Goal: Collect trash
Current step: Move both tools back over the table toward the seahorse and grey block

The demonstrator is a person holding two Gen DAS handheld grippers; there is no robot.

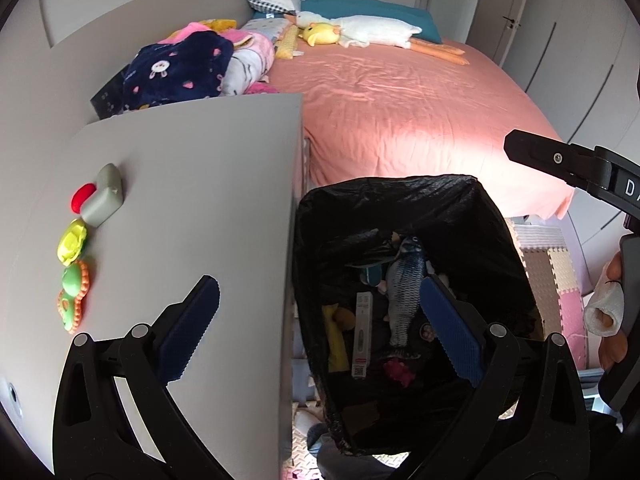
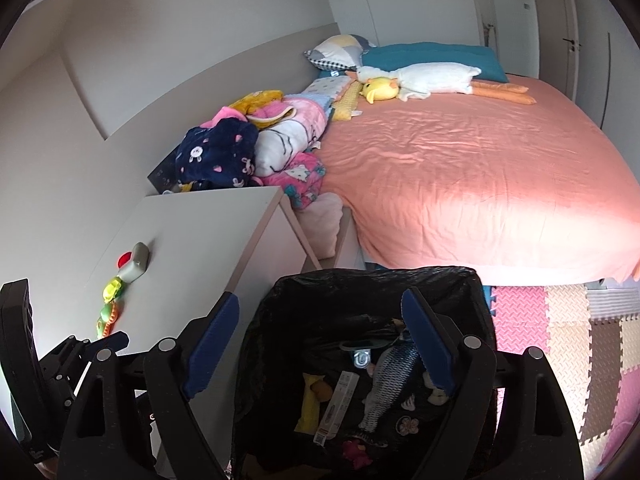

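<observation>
A bin lined with a black bag point(image 1: 496, 216) point(image 2: 280, 292) stands on the floor between a grey bedside cabinet and the bed. Inside lie a fish-shaped toy point(image 1: 404, 280) point(image 2: 380, 392), a white slim box point(image 1: 362, 336) point(image 2: 336, 408), a yellow item point(image 1: 334, 340) point(image 2: 310, 408) and a pink scrap point(image 1: 396, 372). My left gripper point(image 1: 320, 324) is open and empty, straddling the cabinet edge and the bin. My right gripper point(image 2: 320, 344) is open and empty above the bin. The right gripper's body shows at the right of the left wrist view point(image 1: 568, 160).
The grey cabinet top point(image 1: 200, 184) point(image 2: 208, 236) carries a grey block with a red part point(image 1: 102, 196) point(image 2: 134, 260) and yellow, green and orange toys point(image 1: 72, 272) point(image 2: 110, 304). The bed with the pink sheet point(image 1: 400, 100) point(image 2: 480, 168) holds blankets, pillows and plush toys. Foam mats point(image 2: 568, 340) cover the floor.
</observation>
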